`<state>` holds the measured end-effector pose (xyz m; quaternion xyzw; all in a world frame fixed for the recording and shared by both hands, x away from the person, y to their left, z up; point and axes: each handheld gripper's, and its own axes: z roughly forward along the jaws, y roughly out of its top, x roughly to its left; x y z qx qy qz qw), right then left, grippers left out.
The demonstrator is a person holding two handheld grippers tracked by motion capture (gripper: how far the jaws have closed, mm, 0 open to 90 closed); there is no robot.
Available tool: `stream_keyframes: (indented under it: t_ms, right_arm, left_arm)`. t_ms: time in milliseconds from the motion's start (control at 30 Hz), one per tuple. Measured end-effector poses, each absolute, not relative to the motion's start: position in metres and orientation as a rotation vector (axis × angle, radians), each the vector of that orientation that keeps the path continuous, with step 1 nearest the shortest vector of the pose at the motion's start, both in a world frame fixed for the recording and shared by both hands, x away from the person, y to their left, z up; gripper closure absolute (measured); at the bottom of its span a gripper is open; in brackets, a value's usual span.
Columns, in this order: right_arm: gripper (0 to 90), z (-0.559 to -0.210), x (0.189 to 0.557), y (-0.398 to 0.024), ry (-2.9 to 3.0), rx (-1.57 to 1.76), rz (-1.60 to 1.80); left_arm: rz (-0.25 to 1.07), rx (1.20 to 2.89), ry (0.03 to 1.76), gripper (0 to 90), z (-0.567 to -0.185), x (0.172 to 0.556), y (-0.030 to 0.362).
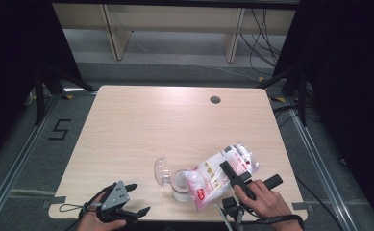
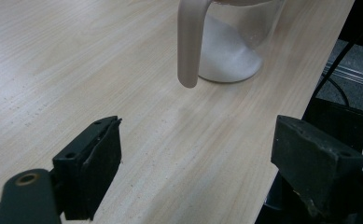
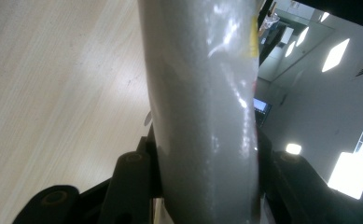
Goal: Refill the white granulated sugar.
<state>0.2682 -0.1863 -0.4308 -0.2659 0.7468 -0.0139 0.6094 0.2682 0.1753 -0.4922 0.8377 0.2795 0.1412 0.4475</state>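
A clear jug (image 1: 179, 188) holding white powder stands near the table's front edge, its round lid (image 1: 161, 172) flipped open to the left. A plastic bag of white powder (image 1: 213, 178) with red print lies tilted over the jug, its lower end at the jug's mouth. My right gripper (image 1: 235, 174) is shut on the bag's upper part; in the right gripper view the bag (image 3: 202, 102) runs up between the two jaws. My left gripper (image 1: 139, 197) rests open at the front left, empty. In the left gripper view the jug's handle (image 2: 188, 42) and the powder (image 2: 228, 53) lie ahead of the left gripper (image 2: 202, 158).
The wooden table (image 1: 175, 125) has a round cable hole (image 1: 215, 99) at the back right. Both hands sit at its front edge. Wooden furniture legs (image 1: 115, 33) and cables (image 1: 266, 33) are on the floor behind, with a "5" mark (image 1: 59, 130) at the left.
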Motion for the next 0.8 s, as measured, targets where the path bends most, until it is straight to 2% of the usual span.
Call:
stream_keyframes:
  t_ms: [800]
  right_arm:
    - [65.0, -0.4298, 0.2691, -0.1853, 1.711, -0.635, -0.029]
  left_arm:
    - [0.356, 2.076, 0.687, 15.8, -0.4919, 0.2684, 0.1755]
